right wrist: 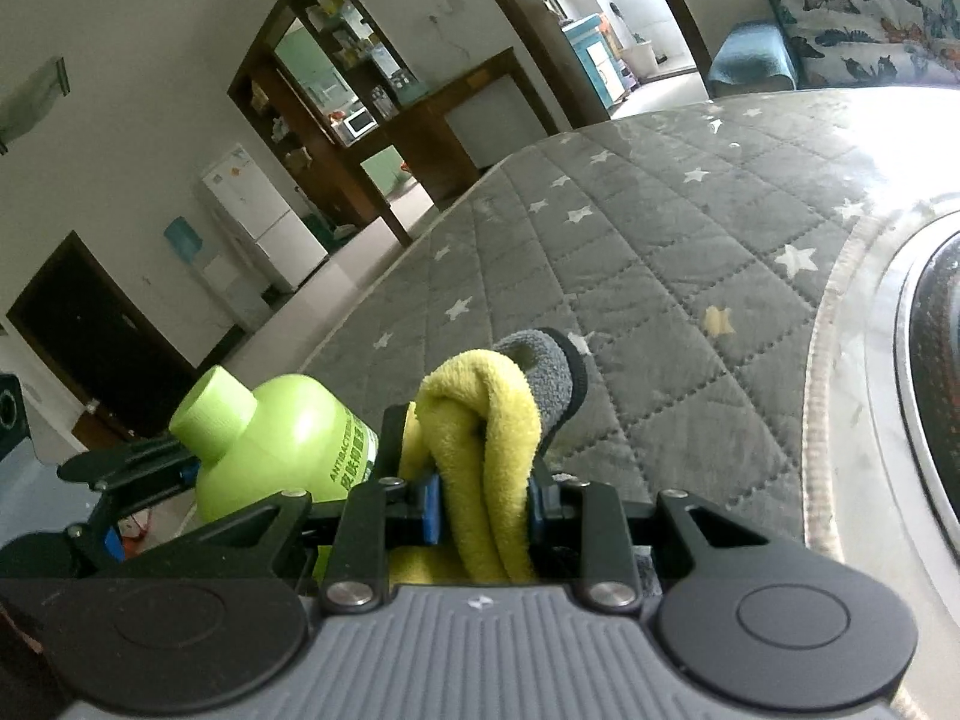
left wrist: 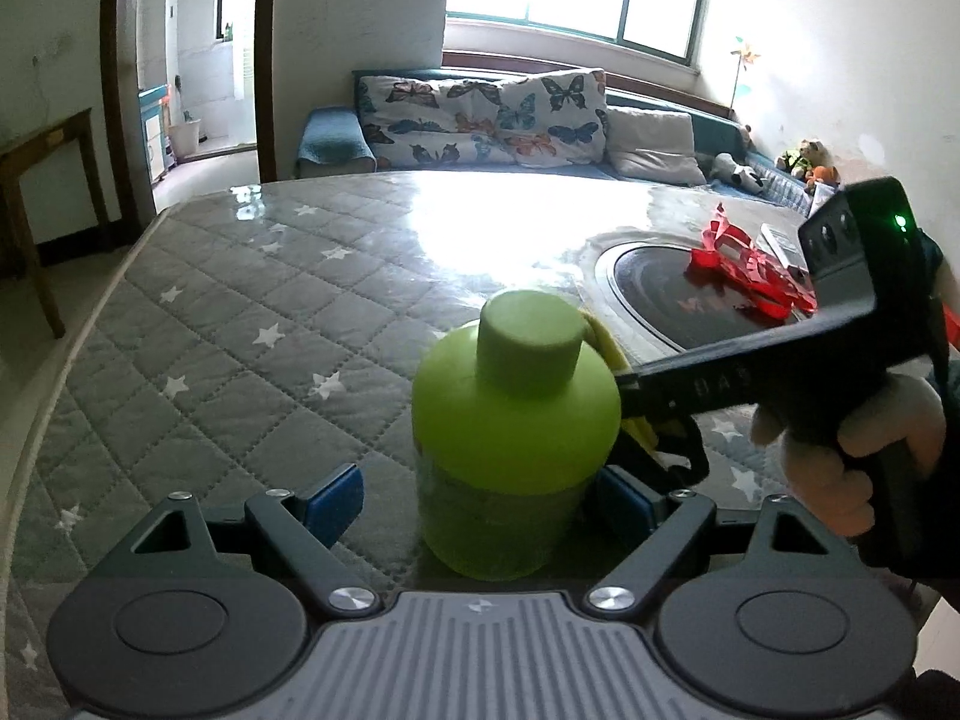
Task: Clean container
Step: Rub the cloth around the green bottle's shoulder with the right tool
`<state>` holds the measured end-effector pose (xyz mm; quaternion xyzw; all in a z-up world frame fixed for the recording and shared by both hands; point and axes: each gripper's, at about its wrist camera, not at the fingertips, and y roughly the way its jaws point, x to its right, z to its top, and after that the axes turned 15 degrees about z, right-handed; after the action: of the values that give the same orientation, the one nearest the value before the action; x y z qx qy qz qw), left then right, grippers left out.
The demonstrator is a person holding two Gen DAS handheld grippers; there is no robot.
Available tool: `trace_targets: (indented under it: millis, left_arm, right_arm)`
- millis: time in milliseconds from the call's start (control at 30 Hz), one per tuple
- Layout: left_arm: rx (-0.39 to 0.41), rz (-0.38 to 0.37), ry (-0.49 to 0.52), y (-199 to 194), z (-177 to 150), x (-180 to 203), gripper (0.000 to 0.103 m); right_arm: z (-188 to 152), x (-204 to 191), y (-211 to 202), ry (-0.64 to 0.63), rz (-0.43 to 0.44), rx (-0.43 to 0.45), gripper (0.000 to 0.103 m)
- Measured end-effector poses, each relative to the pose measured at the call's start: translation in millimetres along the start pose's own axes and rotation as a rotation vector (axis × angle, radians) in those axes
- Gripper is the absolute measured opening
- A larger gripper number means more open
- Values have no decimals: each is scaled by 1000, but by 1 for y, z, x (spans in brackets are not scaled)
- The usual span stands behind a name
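The green container (left wrist: 513,450) stands on the quilted table (left wrist: 240,324), between the spread left gripper (left wrist: 480,495). The right gripper (right wrist: 483,504) pinches a yellow cloth (right wrist: 480,420) at its 3 o'clock side; wiping seems underway, not finished.

A table (left wrist: 240,324) covered in grey quilted cloth with white stars carries everything. A green bottle (left wrist: 513,456) stands on it. Farther right, a red object (left wrist: 750,270) lies on a round black plate (left wrist: 654,294).
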<state>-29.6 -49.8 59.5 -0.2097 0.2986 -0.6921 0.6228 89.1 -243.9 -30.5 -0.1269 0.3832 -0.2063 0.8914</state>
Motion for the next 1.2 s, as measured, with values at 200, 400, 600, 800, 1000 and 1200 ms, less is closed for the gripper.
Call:
trace_targets:
  millis: [200, 400, 600, 800, 1000, 1200]
  left_arm:
    - [-1, 1, 18, 1, 1, 3, 87]
    - [-1, 2, 36, 0, -1, 4, 87]
    - [14, 11, 38, -5, 0, 3, 87]
    - [22, 17, 37, -8, 1, 1, 87]
    - [21, 20, 34, -8, 1, -3, 87]
    - [19, 15, 35, -8, 0, -3, 88]
  right_arm:
    - [-15, -10, -5, -7, -23, 6, 27]
    - [-28, -18, -18, 17, -32, 52, 27]
    - [-14, -39, -38, -17, 4, 135, 26]
    - [12, -59, -38, -86, 32, 163, 27]
    - [18, -51, -22, -75, 34, 142, 27]
    - [19, -38, -10, -44, 30, 126, 27]
